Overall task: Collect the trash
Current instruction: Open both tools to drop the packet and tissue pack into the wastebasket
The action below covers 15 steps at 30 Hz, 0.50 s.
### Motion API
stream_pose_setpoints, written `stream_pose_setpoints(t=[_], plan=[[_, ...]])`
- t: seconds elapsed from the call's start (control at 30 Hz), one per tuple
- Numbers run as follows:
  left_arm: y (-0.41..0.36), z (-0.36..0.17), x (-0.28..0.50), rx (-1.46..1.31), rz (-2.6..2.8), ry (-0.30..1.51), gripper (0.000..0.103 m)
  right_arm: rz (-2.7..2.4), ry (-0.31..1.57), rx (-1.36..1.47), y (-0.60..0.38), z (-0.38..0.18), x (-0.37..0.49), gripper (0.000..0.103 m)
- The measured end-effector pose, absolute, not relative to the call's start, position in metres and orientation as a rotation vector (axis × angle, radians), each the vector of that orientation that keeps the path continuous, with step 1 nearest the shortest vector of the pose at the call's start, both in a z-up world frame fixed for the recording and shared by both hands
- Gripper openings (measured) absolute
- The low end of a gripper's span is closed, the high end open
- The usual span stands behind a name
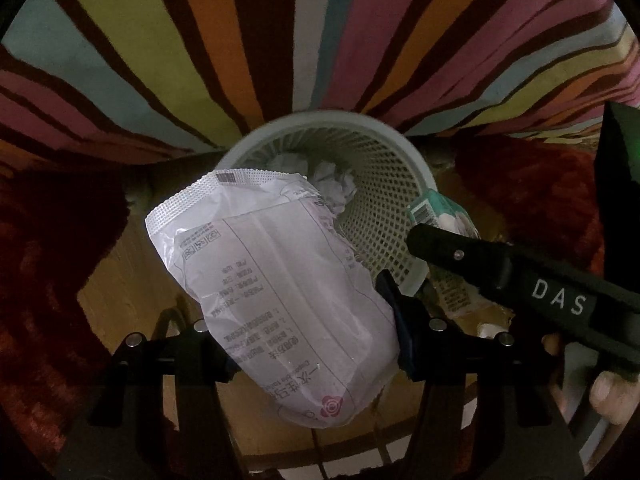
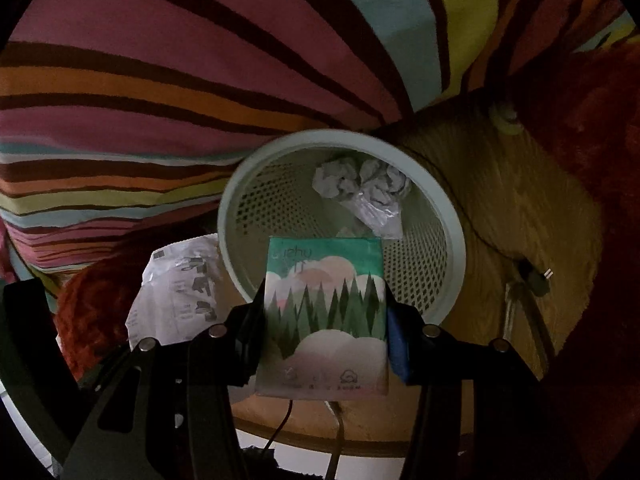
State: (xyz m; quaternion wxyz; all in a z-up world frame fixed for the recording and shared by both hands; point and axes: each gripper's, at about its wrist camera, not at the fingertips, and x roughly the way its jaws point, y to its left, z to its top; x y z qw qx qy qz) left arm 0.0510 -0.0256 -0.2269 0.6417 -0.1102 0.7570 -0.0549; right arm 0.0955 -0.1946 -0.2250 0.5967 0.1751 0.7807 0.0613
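Grippers first: two of them, both black two-finger ones, both busy. The left gripper (image 1: pixel 316 344) is pinching a crumpled white plastic wrapper with grey printed text and a small pink flower logo (image 1: pixel 276 292), its fingers squeezed in on the lower part so the wrapper sticks up and forward. It hangs just outside the near rim of the basket, partly overlapping the opening from the left wrist view. The right gripper (image 2: pixel 324 344) has its fingers pressed together on a flat green and white tissue packet printed with dark green pine trees and clouds (image 2: pixel 326 312), held upright by its sides, right over the near edge of the basket. From the left wrist view you can see that same right gripper (image 1: pixel 424 236) coming in from the right with the packet's end (image 1: pixel 430 208) poking past the rim.

One pale mesh plastic wastebasket with a solid round rim (image 2: pixel 452 216) sits below both, tucked against a bedspread in pink, orange, yellow, blue and brown stripes (image 2: pixel 160 80). Inside I count two balls of crumpled white paper (image 2: pixel 360 180) and one bit of clear crinkly plastic (image 2: pixel 378 212) under them.

Basket stands on a wooden floor (image 2: pixel 520 208), with a fuzzy red rug (image 1: pixel 36 260) beside it. One dark cord with a two-pin plug (image 2: pixel 538 276) lies on the floor to the right. Fingertips of a hand (image 1: pixel 612 396) show at the edge.
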Motion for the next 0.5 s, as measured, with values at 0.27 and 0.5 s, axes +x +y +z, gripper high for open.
stream_pose_setpoints(t=[0.27,0.5], plan=[[-0.035,-0.258,0.056,-0.227,-0.111,1.813,0.057,0.100,1.887,0.386,-0.194,-0.249,0.095,0.048],[-0.027,-0.271,0.060,-0.272,-0.098,1.858,0.058,0.096,1.919,0.351,-0.189,-0.261,0.096,0.048]])
